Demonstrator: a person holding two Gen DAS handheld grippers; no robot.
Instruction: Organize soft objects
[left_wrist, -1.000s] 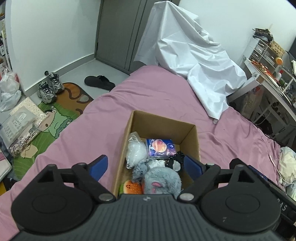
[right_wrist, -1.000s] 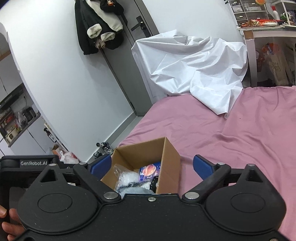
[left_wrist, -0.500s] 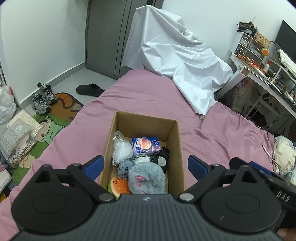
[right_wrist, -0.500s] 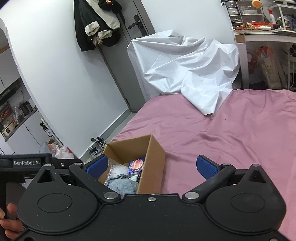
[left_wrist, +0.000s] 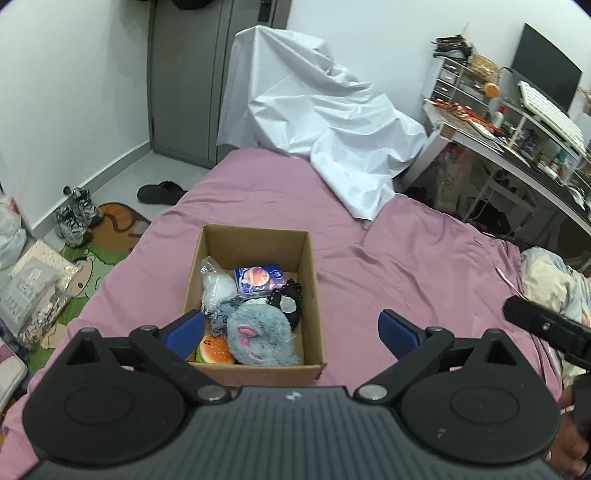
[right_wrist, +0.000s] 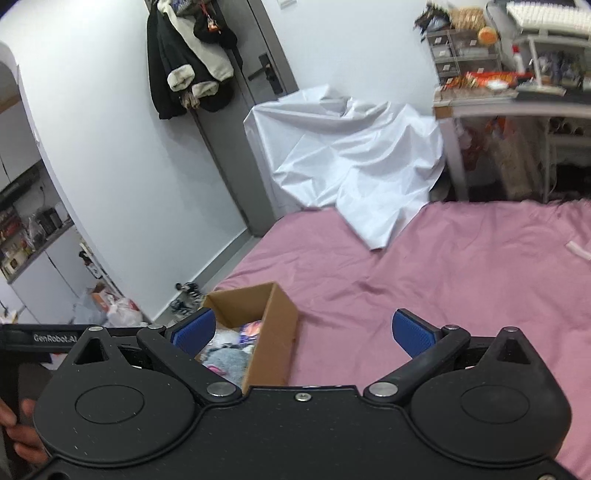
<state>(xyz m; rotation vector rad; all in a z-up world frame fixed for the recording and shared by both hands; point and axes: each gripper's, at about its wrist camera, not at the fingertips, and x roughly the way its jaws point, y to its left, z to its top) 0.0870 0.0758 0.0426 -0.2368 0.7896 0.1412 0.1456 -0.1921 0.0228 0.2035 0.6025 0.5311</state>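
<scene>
Left wrist view
Cardboard box (left_wrist: 255, 236): open-topped, brown, resting on the pink bed (left_wrist: 406, 266), holding soft things.
Grey plush (left_wrist: 258, 332): fluffy, pink ear patches, at the near end of the box.
Burger plush (left_wrist: 216, 349): orange with a small face, near left corner, just beside the grey plush.
Clear bag of white fluff (left_wrist: 216, 286): against the left wall of the box.
Blue packet (left_wrist: 258, 278): printed with a round picture, toward the far end.
Black-and-white plush (left_wrist: 286, 302): against the right wall.
Left gripper (left_wrist: 291, 330): jaws wide apart, holding nothing; above the near end of the box, left blue pad over its near left corner, right pad over bare bed sheet.

Right wrist view
Cardboard box (right_wrist: 275, 325): low and left, contents partly hidden.
Right gripper (right_wrist: 304, 332): jaws spread wide, empty; left pad over the box opening, right pad over pink sheet well right of the box.
White sheet (right_wrist: 351, 166): crumpled, draped at the far end of the bed.
</scene>
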